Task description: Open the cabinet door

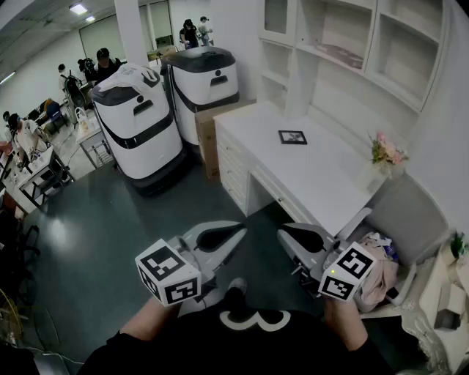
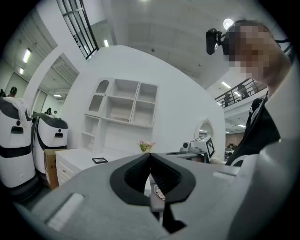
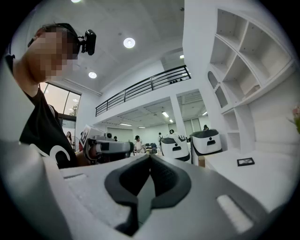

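My jaws are clenched on nothing on both the left gripper (image 1: pixel 223 238) and the right gripper (image 1: pixel 297 240). I hold the two level and side by side near the torso, which I read as a resting carry before any reach. The cabinet door (image 1: pixel 276 16), which I take to be the framed panel atop the shelving, stands well apart at 12 o'clock, beyond the white table (image 1: pixel 322 183) at 1 o'clock.

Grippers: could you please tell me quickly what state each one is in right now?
Left gripper: closed, nothing between its jaws.
Right gripper: closed, nothing between its jaws.
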`<state>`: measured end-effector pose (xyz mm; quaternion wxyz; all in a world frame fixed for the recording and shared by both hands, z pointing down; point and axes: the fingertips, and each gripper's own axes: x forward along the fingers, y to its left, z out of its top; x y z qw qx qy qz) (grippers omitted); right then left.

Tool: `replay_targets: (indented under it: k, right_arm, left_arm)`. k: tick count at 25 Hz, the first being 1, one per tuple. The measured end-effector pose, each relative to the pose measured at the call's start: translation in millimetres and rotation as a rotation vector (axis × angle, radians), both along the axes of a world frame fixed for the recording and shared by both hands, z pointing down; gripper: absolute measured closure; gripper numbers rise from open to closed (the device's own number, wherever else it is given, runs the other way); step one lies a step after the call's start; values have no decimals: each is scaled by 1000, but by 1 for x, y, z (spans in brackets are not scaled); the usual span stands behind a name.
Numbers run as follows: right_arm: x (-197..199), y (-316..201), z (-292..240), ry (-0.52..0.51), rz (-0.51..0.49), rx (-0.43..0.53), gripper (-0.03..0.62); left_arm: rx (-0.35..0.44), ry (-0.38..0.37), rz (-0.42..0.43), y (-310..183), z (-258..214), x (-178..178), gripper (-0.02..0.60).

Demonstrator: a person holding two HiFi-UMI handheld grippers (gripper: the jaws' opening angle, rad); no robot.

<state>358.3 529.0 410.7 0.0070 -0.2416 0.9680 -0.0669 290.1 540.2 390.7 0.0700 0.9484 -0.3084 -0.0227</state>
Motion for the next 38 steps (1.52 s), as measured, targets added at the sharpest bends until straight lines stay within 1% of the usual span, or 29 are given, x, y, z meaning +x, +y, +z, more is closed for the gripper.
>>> replay_targets:
  k: [8,11,17,21,24,29,32,35,38]
  right_arm:
    - [-15,-18,3,-7,-20,5,591]
    - [-29,-31,6,-5,-48,5,591]
    - [-60,-72,11,-7,-66,-6,591]
    - [-87,-121,19,-2,-64,-35,591]
    - [-112,-168,26,3,-51,-60,591]
    - [-151,-252,32,14,1,-105,591]
    - [-176,-299,26,17,28,-130,591]
    - [-198,-336,11,29,55,-114,591]
    - [-212,-359,-1,42,89,-88,591]
  left_arm:
    - [-9,-7,-19,-14,4,-15,575]
    - [-8,-5,-37,-27,9,-29,575]
    - [-25,6,-67,-68,16,-61,575]
    - [-41,17,-67,-116,25,-88,575]
    - [-59,44,-67,-165,30,-116,575]
    - [-103,77,-28,-250,39,-157,575]
    - [-112,89,-6,-296,36,-183,575]
    - [-100,78,12,-332,31,-209,575]
    - [-86,81,20,-359,27,-232,575]
